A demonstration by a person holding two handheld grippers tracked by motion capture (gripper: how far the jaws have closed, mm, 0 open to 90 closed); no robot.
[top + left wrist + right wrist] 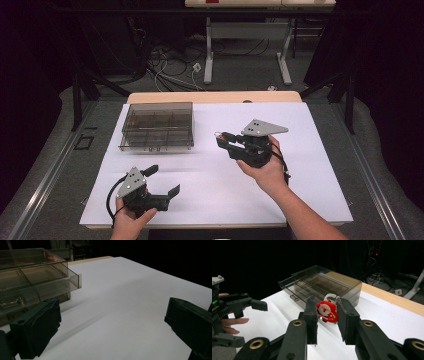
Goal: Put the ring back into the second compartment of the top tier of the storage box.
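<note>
my right gripper is clamped on a small red santa-shaped charm, held near the smoky clear plastic compartment box. thin pinch, it could slip out. my left gripper stands wide apart, empty.

Two handheld grippers are showing matte black bodies and blocky black jaws: the left gripper is carrying a grey three-cornered plate dotted with small screws and trailing a looping black cable, while the right gripper is wearing a similar grey plate, brass-coloured rings glinting at its jaw pivots; the person's forearms are appearing bare, with no sleeves
</note>
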